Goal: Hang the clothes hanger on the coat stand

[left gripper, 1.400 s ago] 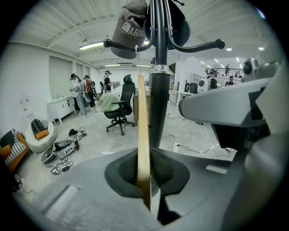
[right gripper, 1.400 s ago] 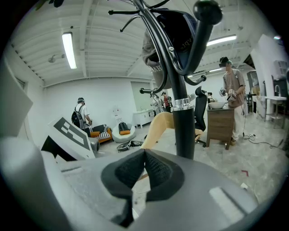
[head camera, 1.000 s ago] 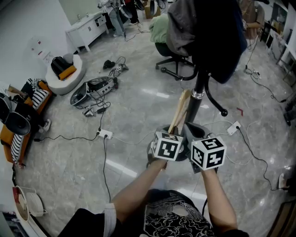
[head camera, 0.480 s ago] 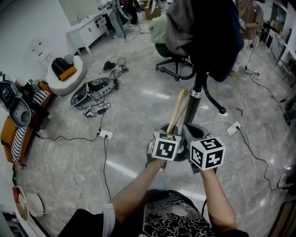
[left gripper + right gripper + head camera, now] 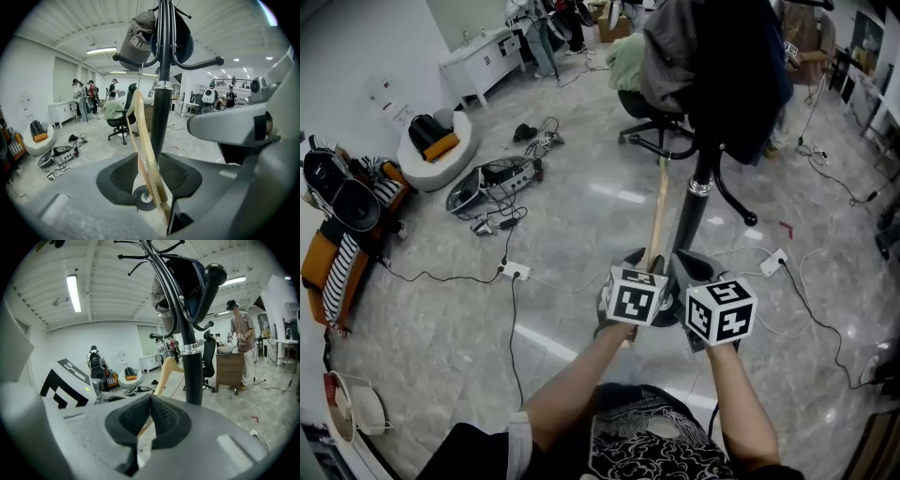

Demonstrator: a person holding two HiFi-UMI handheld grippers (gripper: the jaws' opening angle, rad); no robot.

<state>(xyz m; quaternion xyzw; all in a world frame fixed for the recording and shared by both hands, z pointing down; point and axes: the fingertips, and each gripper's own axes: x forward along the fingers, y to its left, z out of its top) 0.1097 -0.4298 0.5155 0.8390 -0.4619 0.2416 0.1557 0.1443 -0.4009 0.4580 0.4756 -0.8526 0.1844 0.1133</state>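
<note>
As the left gripper [image 5: 150, 182] has just been opening its jaws, they now stand wide apart; the wooden hanger [image 5: 142, 136] runs up between them with no pad pressing on it, close to the right-hand jaw and possibly brushing it. The hanger sits just beside the pole of the coat stand [image 5: 162, 108], nearly upright in the head view; its top reaches towards one of the low curved arms, under the cap [image 5: 140, 40], though whether the hook is truly seated there is hard to tell from these angles. Alongside, the right gripper [image 5: 150, 414] has its jaws closed together, holding nothing. This looks like the release; doing it well means drawing the left gripper straight back along the line of the hanger, keeping both jaws off the wood so it isn't knocked from the arm; let any swing settle before moving away.
</note>
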